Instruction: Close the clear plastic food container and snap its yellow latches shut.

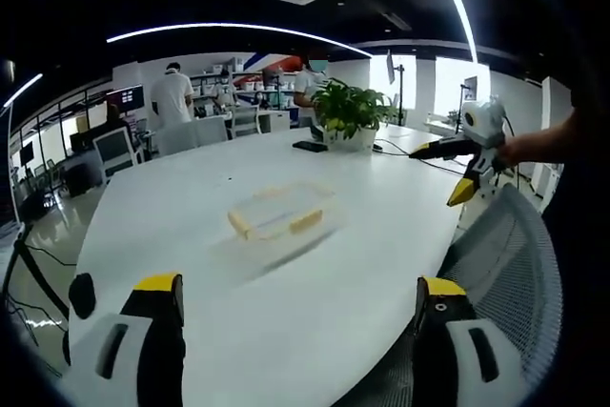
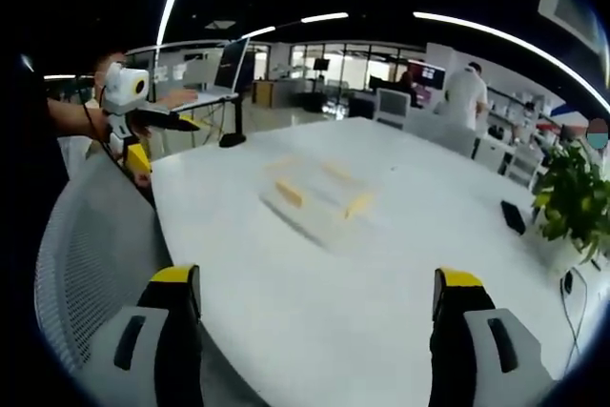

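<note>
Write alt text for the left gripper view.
A clear plastic food container with yellow latches sits untouched mid-table on a white table. The left gripper hangs open near its edge, with a potted plant beyond.

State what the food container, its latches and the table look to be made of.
Food container: apparently clear plastic; the white table shows through its walls. Yellow latches: opaque, likely plastic, though blur hides the finish. Table: smooth white top, faintly glossy, probably laminate; its core cannot be told.
</note>
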The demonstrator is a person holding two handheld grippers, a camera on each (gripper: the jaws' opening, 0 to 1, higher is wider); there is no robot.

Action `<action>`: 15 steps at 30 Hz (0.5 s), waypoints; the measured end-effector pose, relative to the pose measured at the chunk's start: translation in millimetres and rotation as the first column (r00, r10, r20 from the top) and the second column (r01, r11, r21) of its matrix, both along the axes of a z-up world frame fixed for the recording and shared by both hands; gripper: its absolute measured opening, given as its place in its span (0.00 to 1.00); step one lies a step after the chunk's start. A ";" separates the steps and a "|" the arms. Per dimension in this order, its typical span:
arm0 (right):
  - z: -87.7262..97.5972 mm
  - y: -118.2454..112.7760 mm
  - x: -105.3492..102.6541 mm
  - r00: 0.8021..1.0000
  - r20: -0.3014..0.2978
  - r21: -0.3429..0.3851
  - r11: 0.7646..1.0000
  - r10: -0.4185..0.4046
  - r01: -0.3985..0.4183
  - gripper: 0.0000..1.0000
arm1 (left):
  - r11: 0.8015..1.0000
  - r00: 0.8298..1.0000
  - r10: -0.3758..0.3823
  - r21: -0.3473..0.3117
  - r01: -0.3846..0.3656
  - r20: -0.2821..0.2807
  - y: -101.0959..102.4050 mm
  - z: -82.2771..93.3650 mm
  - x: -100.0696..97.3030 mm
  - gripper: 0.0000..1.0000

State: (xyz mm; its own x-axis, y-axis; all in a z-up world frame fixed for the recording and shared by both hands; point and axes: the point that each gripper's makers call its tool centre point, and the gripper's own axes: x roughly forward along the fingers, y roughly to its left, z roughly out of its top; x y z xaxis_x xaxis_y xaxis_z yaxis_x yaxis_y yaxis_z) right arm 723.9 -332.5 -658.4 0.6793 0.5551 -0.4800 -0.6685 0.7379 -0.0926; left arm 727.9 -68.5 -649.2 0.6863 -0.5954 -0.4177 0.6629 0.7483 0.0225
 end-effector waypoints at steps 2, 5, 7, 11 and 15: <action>-0.5 0.6 0.4 1.000 0.000 -0.004 1.000 0.005 -0.005 1.00 | 1.000 1.000 0.003 -0.001 -0.003 0.001 0.8 0.3 0.4 0.99; -2.2 1.7 0.7 1.000 -0.003 -0.007 1.000 0.010 -0.010 1.00 | 1.000 1.000 0.010 -0.002 -0.010 0.002 3.3 0.7 1.3 0.99; -2.6 2.4 0.6 1.000 -0.005 -0.007 1.000 0.012 -0.013 1.00 | 1.000 1.000 0.011 -0.001 -0.011 0.004 4.5 0.6 1.4 0.99; -3.5 2.9 0.5 1.000 -0.007 -0.004 1.000 0.016 -0.016 1.00 | 1.000 1.000 0.013 0.003 -0.013 -0.003 4.6 -1.6 0.3 0.99; -4.4 2.4 0.5 1.000 -0.010 -0.003 1.000 0.015 -0.015 1.00 | 1.000 1.000 0.014 0.002 -0.014 -0.007 4.1 -2.7 0.4 0.99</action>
